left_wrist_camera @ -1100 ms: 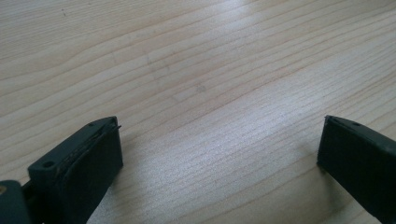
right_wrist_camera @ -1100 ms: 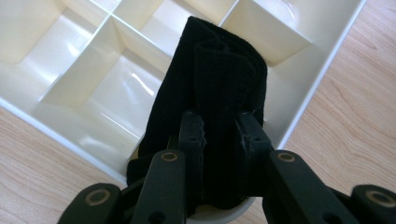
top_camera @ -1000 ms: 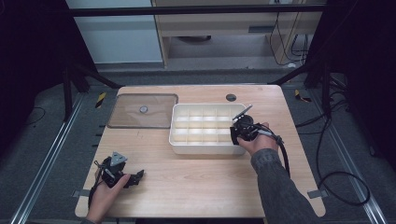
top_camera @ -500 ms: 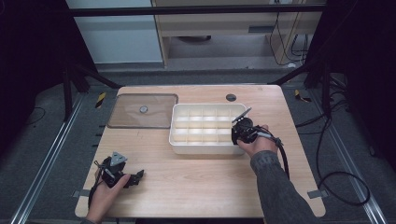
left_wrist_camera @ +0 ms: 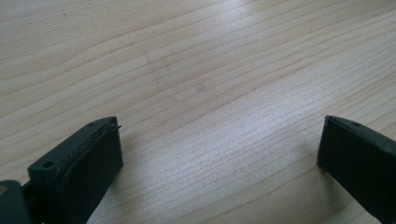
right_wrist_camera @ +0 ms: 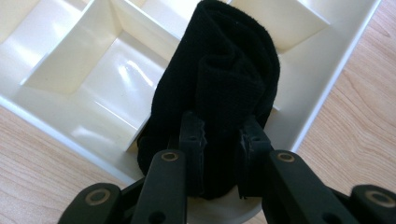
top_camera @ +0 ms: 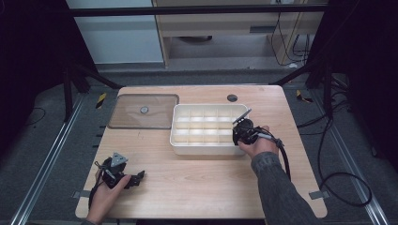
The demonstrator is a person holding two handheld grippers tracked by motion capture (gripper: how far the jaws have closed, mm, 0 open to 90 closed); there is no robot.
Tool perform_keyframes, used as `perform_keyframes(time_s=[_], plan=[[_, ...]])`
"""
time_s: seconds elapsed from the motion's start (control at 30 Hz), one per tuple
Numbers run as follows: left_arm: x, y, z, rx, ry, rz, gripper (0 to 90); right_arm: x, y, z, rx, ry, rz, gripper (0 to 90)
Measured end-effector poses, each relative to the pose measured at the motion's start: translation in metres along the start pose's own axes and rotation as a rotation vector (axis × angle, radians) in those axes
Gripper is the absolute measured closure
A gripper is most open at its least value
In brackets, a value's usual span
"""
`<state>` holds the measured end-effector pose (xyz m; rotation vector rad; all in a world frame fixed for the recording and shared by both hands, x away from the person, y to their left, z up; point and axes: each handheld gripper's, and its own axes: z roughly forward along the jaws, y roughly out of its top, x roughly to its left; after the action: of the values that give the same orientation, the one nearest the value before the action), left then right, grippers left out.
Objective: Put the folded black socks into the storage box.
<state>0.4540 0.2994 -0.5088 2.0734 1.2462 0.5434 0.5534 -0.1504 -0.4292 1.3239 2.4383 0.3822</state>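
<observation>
holding a rolled black sock (right_wrist_camera: 224, 93) pinched tight in the right gripper (right_wrist_camera: 223, 158) over the white divided tray (top_camera: 180, 140), next it needs lowering into a corner compartment, left gripper (left_wrist_camera: 219, 154) sits wide open and empty.

White tray (top_camera: 206, 147) mid-counter (top_camera: 197, 187): its walls and dividers block level pass. Bare wood in front of tray, free for my left jaws. Clear lid (top_camera: 141, 112) lies flat just left of tray. My rolled black cloth (right_wrist_camera: 224, 93) fills tray's near-right corner.
</observation>
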Motion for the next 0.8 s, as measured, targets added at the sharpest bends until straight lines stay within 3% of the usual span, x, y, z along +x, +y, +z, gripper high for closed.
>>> perform_keyframes(time_s=[0.37,0.53,0.63,0.73,0.8], plan=[[0.000,0.000,0.000,0.002,0.000,0.002,0.0,0.000,-0.001,0.000,-0.005,-0.007,-0.016,74.0],[0.000,0.000,0.000,0.001,0.000,0.001,0.0,-0.001,-0.001,-0.005,-0.008,0.002,-0.007,68.0],[0.000,0.000,0.000,0.004,0.000,0.004,0.0,-0.002,-0.001,-0.012,-0.033,0.017,-0.006,62.1],[0.000,0.000,0.000,0.004,-0.001,0.003,0.0,-0.003,0.000,-0.023,-0.061,0.036,0.008,50.7],[0.000,0.000,0.000,0.002,-0.001,0.000,0.0,-0.003,0.000,-0.029,-0.077,0.045,0.002,49.9]])
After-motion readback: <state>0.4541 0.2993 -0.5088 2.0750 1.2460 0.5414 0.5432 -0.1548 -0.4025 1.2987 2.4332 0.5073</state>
